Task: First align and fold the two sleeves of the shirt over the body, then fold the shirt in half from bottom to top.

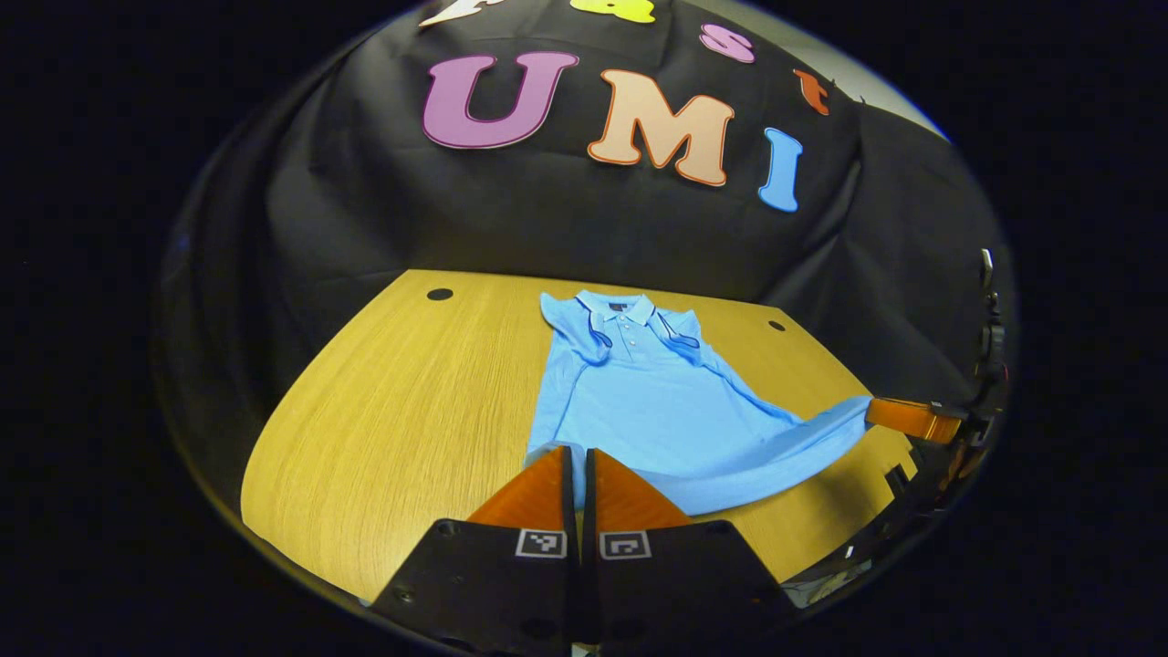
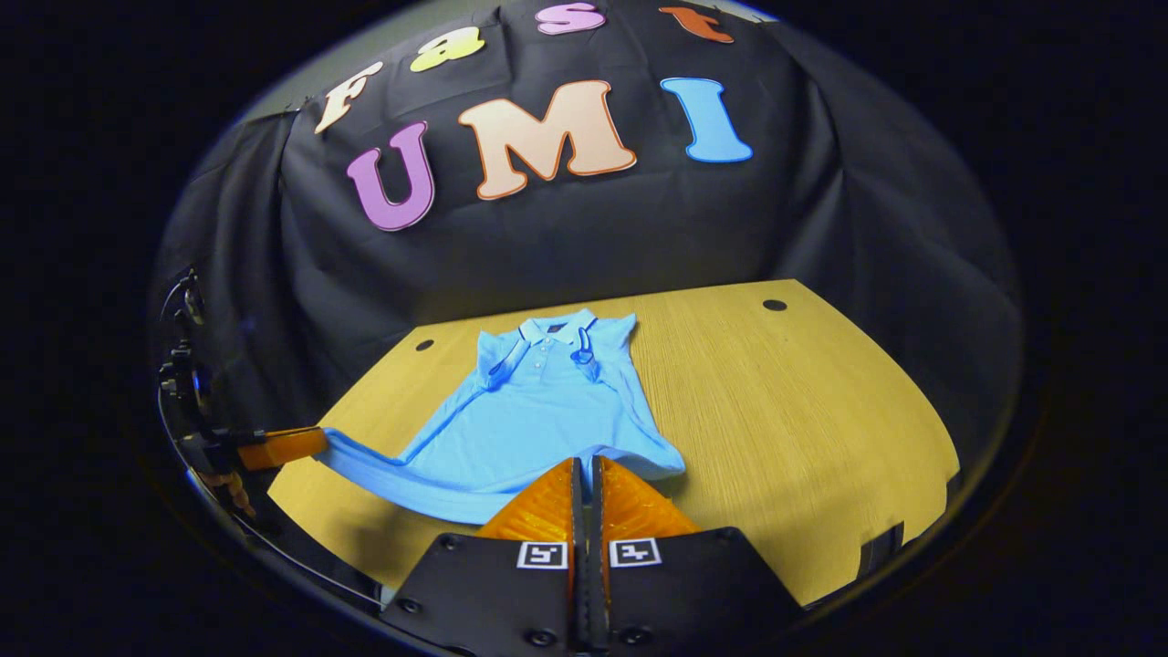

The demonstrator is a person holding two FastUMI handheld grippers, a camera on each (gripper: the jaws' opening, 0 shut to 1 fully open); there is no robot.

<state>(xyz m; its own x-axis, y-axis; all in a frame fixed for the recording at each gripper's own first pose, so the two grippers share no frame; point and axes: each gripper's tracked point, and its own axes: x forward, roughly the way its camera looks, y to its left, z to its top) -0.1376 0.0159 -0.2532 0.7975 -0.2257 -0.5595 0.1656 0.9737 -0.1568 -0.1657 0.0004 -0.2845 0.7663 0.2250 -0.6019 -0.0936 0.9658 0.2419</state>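
Observation:
A light blue polo shirt [image 1: 657, 401] lies collar-away on the wooden table [image 1: 411, 411], both sleeves folded in over its chest. My left gripper [image 1: 577, 453] is shut on one bottom corner of the hem. At the right edge of the left gripper view, my right gripper [image 1: 871, 412] pinches the other hem corner, and the hem hangs stretched above the table between the two. In the right gripper view the shirt [image 2: 538, 420] runs from my right gripper [image 2: 584, 464], shut on the hem, to my left gripper [image 2: 321, 443] at the far left.
The table [image 2: 803, 411] has a wide bare stretch beside the shirt. Small dark holes [image 1: 440, 294] [image 2: 775, 305] sit near its far corners. The black cloth wall hangs right behind the far edge.

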